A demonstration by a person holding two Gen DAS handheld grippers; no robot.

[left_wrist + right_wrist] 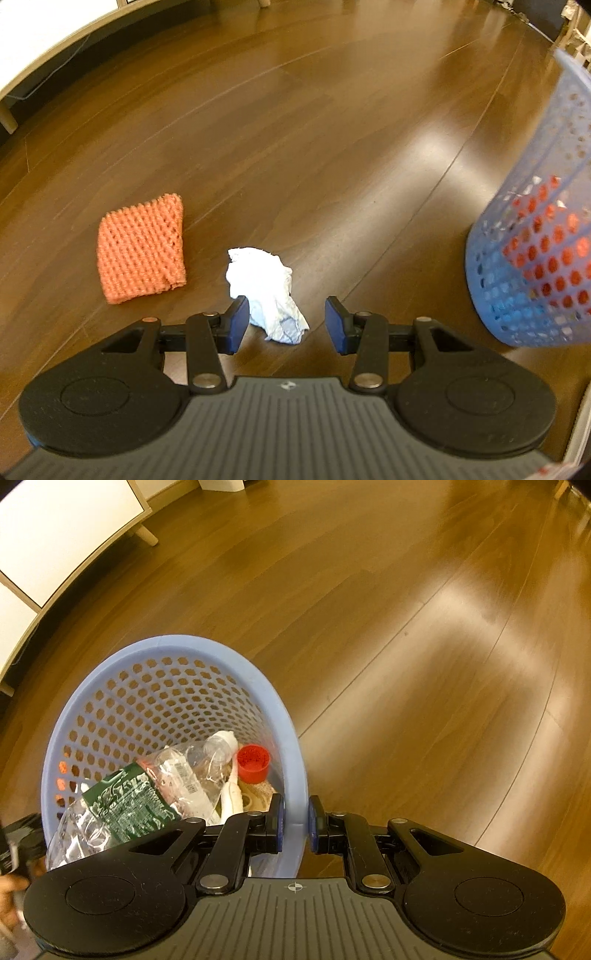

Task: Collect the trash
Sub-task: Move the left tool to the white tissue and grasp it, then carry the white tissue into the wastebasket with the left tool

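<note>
My left gripper [286, 323] hangs low over a dark wood floor [295, 129], its blue-padded jaws spread wide and holding nothing. A crumpled white tissue [264, 290] lies on the floor between them, nearer the left pad; I cannot tell whether that pad touches it. Just left of the tissue sits a flat orange foam net [142, 249], apart from it. At the right edge of this view is the outside wall of a blue perforated basket [532, 258], blurred, with red showing through its holes.

My right gripper [296, 823] is clamped on that basket's rim [295, 782]: one pad is inside the wall, the other outside, the jaws nearly together with the plastic between them. Only this view looks down into the basket [166, 686]. Inside lie a clear plastic bottle [207, 760] with a white cap, a green printed wrapper [129, 805], clear crinkled plastic [79, 830], a red cup [253, 762] and something pale beneath them that I cannot make out. The orange net shows faintly through the holes on the basket's left side. The tissue is not visible from here.

At the left edge of the right view, part of a hand [11, 893] and dark gear appear, blurred. White furniture on a pale wooden leg [147, 535] stands at the far left.
</note>
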